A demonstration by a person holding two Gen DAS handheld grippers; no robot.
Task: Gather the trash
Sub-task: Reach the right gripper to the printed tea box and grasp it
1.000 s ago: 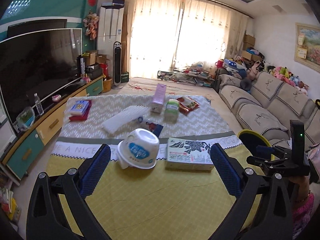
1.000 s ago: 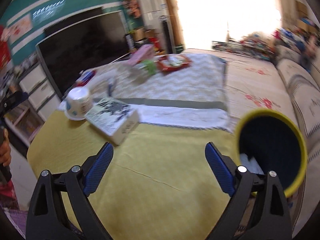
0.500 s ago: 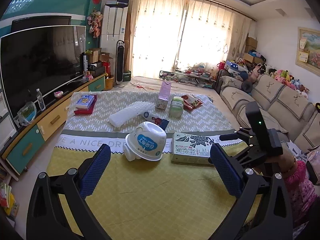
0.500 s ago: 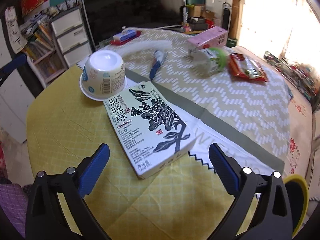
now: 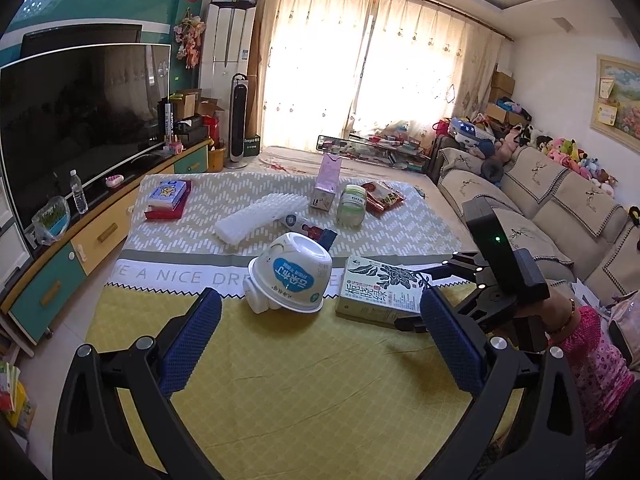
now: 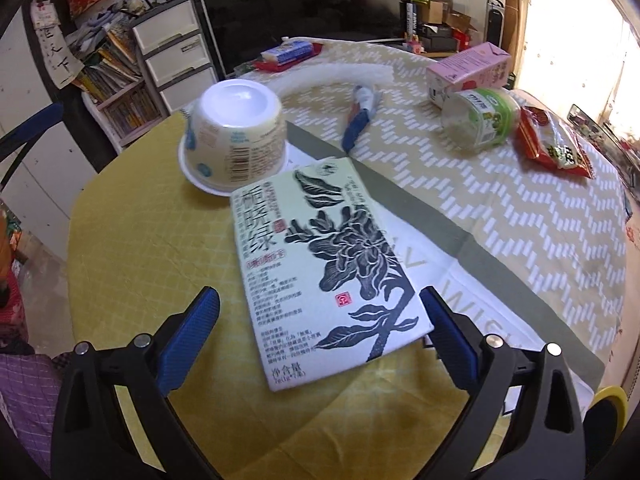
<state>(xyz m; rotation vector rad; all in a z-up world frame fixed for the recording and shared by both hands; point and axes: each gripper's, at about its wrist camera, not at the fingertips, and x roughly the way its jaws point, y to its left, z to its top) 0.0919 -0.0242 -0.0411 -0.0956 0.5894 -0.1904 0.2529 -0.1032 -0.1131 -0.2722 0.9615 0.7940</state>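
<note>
Upturned bowl (image 6: 234,140), contents seemingly hidden

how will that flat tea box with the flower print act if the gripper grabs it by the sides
The tea box looks like thin cardboard, so probably light and liable to dent under a hard squeeze. Lying flat on the yellow cloth, it should not roll, but its low edges offer little to grip and its smooth faces may slip.

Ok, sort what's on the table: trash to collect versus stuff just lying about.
Trash, likely:
- upturned noodle cup
- flat tea box
- pink carton
- red snack wrapper
- green-lidded jar

Just lying about:
- tissue pack
- television
- sofa
</note>
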